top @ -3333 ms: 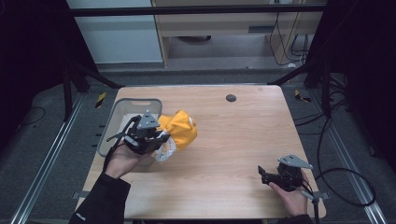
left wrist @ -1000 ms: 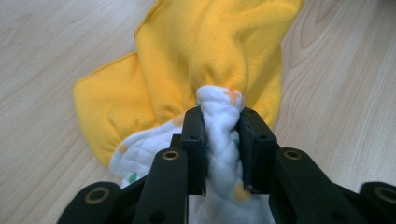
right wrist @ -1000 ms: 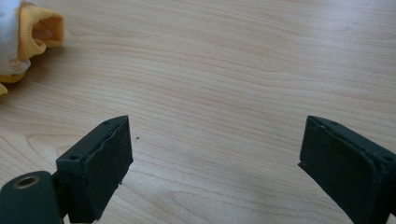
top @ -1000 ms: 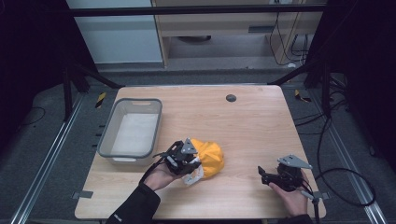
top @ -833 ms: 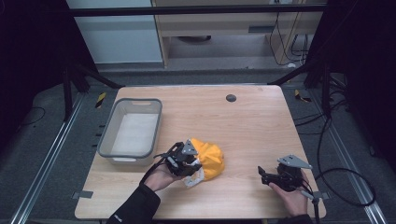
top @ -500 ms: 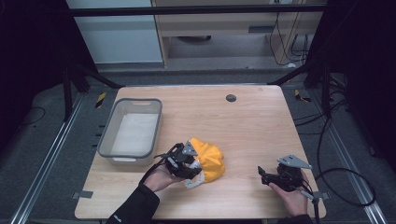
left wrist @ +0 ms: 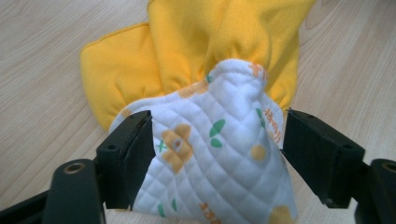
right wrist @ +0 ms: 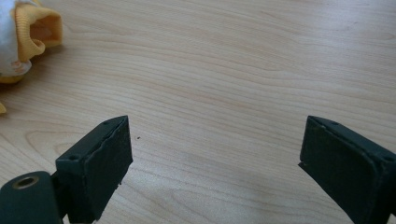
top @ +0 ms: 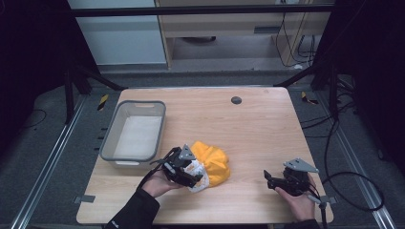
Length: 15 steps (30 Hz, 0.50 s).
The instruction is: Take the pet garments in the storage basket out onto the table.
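Note:
A yellow garment (top: 216,162) with a white quilted, printed lining (left wrist: 215,154) lies on the wooden table (top: 258,129), front of centre. My left gripper (top: 192,172) is at the garment's near-left end. Its jaws stand apart on either side of the quilted part (left wrist: 217,154), which fills the gap between them and touches both pads. My right gripper (top: 268,179) rests low over the table's front right, open, with bare wood between its jaws (right wrist: 215,154). A corner of the garment (right wrist: 28,28) lies far off at the upper left of the right gripper view.
A grey plastic bin (top: 111,139) with a white bottom stands at the table's left, just behind my left hand. A small dark round spot (top: 236,100) marks the table's far middle. Black frame rails run along both sides.
The left gripper carried the garment from beside the bin to the front middle of the table and has set it down, edging slightly right. The right gripper has stayed still.

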### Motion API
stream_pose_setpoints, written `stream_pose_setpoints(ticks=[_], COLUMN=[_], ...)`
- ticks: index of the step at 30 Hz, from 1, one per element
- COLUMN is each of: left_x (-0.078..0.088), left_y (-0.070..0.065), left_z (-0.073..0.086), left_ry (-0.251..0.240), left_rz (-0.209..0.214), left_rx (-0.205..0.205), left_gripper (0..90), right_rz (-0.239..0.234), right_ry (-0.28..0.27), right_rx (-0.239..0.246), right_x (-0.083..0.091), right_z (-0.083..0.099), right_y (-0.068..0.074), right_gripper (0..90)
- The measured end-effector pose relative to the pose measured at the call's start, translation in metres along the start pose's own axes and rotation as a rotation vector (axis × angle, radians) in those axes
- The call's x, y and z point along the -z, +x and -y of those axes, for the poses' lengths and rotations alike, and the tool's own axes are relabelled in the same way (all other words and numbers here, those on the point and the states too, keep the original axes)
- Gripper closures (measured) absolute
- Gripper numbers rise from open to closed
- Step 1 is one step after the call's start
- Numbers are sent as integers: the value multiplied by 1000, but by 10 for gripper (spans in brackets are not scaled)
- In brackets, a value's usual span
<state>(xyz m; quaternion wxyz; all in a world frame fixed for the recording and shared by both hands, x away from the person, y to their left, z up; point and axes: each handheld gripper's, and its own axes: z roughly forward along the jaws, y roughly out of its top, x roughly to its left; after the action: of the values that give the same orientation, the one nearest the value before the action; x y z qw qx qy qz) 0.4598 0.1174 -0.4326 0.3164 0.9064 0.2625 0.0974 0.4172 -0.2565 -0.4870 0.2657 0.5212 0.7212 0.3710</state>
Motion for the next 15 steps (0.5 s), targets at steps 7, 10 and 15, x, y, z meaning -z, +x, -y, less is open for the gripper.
stream_pose_setpoints(ticks=[7,10,15], left_x=[10,15,25], left_y=[0,0,1], left_z=[5,9,15], left_ry=[-36,-53,-89], left_rz=[-18,-31,-55], left_rx=[30,38,58], left_gripper=[180,173,168], right_rz=[-1,0,0], right_ry=[2,2,3], right_rx=[-10,-10,-10], right_x=[1,2,2], right_z=[0,0,0], right_y=[-1,-1,-1], right_gripper=[89,89,87])
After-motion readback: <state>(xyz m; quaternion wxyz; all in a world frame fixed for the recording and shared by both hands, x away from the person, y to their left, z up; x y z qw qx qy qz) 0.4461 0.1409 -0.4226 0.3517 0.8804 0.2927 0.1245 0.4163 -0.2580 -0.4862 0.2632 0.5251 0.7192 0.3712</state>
